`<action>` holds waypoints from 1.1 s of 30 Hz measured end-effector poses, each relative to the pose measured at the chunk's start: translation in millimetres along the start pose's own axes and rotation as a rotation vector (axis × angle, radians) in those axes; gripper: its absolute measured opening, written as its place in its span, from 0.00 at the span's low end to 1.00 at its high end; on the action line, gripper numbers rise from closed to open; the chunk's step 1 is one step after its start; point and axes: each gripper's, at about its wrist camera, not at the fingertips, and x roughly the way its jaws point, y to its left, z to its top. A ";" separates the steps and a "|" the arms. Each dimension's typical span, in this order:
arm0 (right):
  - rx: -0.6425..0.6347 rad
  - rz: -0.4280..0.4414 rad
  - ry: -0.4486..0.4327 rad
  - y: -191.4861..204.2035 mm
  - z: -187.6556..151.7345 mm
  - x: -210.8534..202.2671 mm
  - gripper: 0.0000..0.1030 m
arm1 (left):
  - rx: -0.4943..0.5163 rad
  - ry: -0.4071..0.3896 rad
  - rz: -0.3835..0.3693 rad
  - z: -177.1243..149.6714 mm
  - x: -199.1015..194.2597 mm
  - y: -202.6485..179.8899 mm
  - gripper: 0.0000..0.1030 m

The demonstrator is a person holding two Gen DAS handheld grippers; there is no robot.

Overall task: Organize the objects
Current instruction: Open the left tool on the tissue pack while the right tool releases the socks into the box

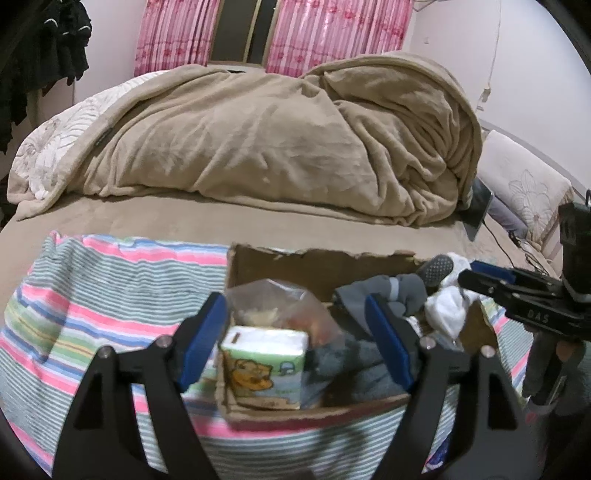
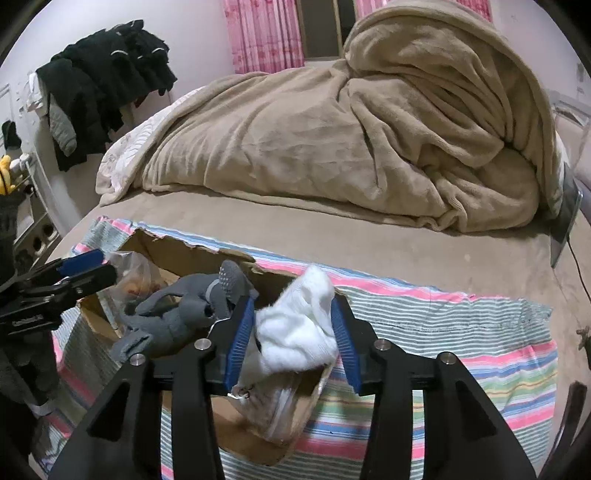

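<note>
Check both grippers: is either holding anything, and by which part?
The right gripper clamps the white sock across its bunched middle, above the cardboard box. The left gripper is open, holding nothing.

One cardboard box [image 1: 321,271] sits on one striped cloth [image 1: 110,295], and in it are one tissue pack [image 1: 266,365], one white sock [image 2: 299,332], one grey sock [image 2: 184,317] and two clear plastic bags, one [image 1: 280,302] at the box's left end and one [image 2: 273,413] at its right end. Two grippers show, the left gripper [image 1: 295,347] and the right gripper [image 2: 293,339]. Elsewhere there are one beige blanket [image 1: 277,147], one pillow [image 1: 524,184], two pink curtains [image 1: 177,33] [image 1: 340,33] and one heap of dark clothes [image 2: 107,81].
</note>
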 end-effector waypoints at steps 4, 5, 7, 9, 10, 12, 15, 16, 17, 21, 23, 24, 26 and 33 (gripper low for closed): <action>0.038 -0.016 -0.008 -9.9 -3.2 -3.8 0.50 | -0.011 0.010 0.011 -1.4 -7.4 1.5 0.77; 0.041 -0.022 -0.006 -11.6 -3.9 -3.5 0.50 | -0.013 0.010 0.013 -2.1 -9.6 2.1 0.77; 0.034 -0.043 0.000 -13.2 -6.1 0.8 0.51 | -0.017 0.016 0.017 -4.0 -12.6 3.4 0.77; 0.025 -0.066 0.025 -15.0 -10.3 12.7 0.51 | -0.023 0.030 0.023 -6.5 -14.2 5.6 0.77; 0.031 -0.069 0.036 -16.9 -11.8 17.1 0.51 | -0.025 0.037 0.025 -7.6 -14.7 6.8 0.77; 0.041 -0.066 0.047 -18.2 -15.0 21.6 0.51 | -0.025 0.049 0.032 -10.8 -16.1 8.3 0.77; 0.039 -0.060 0.041 -16.4 -15.1 15.9 0.51 | -0.026 0.058 0.039 -14.1 -19.8 9.0 0.77; 0.039 -0.058 0.038 -15.6 -14.9 13.9 0.51 | -0.027 0.059 0.040 -14.9 -21.3 8.6 0.77; 0.039 -0.055 0.034 -14.3 -14.6 10.2 0.51 | -0.027 0.061 0.040 -15.3 -22.4 8.2 0.77; 0.048 -0.039 0.024 -10.1 -14.8 -3.4 0.63 | -0.028 0.064 0.039 -17.9 -30.6 5.2 0.77; 0.050 -0.028 0.016 -6.6 -15.5 -12.1 0.70 | -0.026 0.066 0.038 -19.8 -35.4 3.3 0.77; 0.051 -0.021 0.010 -4.5 -16.4 -17.5 0.70 | -0.024 0.068 0.037 -21.2 -38.1 2.1 0.77; 0.050 -0.011 0.005 0.3 -19.3 -27.1 0.70 | -0.020 0.071 0.037 -24.1 -42.5 0.1 0.77; 0.046 0.010 0.018 14.1 -36.7 -48.3 0.70 | -0.025 0.102 0.032 -40.8 -55.0 -2.8 0.77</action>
